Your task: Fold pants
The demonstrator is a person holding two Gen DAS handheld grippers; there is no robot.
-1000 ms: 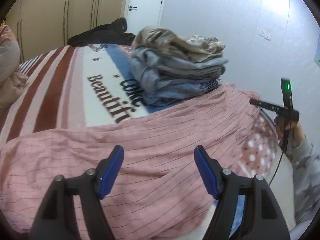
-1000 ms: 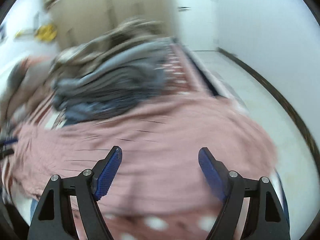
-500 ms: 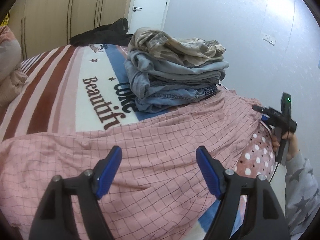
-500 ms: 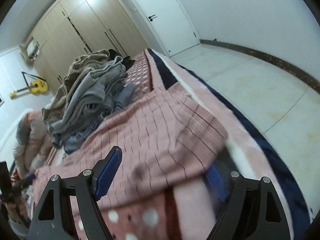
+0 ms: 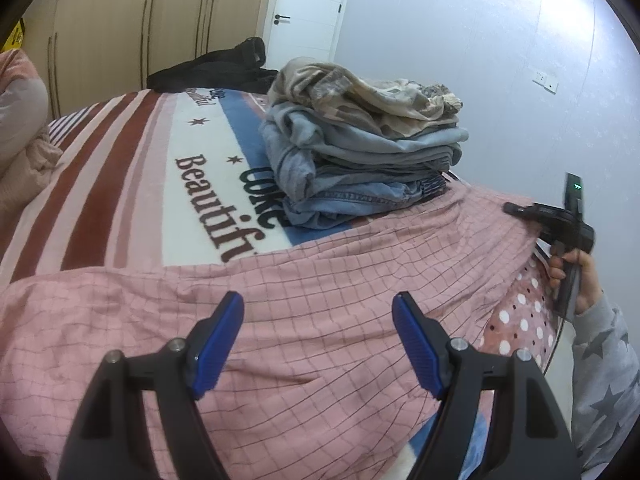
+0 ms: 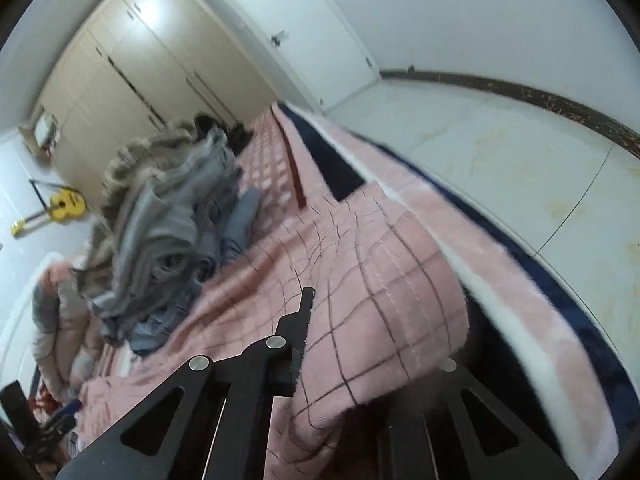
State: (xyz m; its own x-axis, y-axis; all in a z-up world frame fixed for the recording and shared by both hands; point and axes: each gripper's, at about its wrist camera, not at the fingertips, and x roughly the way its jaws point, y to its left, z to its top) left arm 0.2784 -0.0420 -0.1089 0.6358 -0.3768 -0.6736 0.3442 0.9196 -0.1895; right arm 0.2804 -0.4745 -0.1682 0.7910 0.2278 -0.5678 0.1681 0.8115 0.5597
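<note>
Right claw (image 6: 316, 344) clamped on pink checked pants (image 6: 360, 280), left claw (image 5: 318, 332) agape

Home bedroom, prob.: bed w/ striped blanket (image 5: 120, 168), tall wardrobes (image 5: 132, 28), door (image 5: 308, 4), guitar (image 6: 66, 204), though blurred.

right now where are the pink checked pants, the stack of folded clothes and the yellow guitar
pink checked pants (image 5: 320, 280): left wrist view, on the flat middle of the fabric.
stack of folded clothes (image 5: 360, 160): left wrist view, on a grey layer mid-stack.
yellow guitar (image 6: 66, 204): right wrist view, on its body.
</note>
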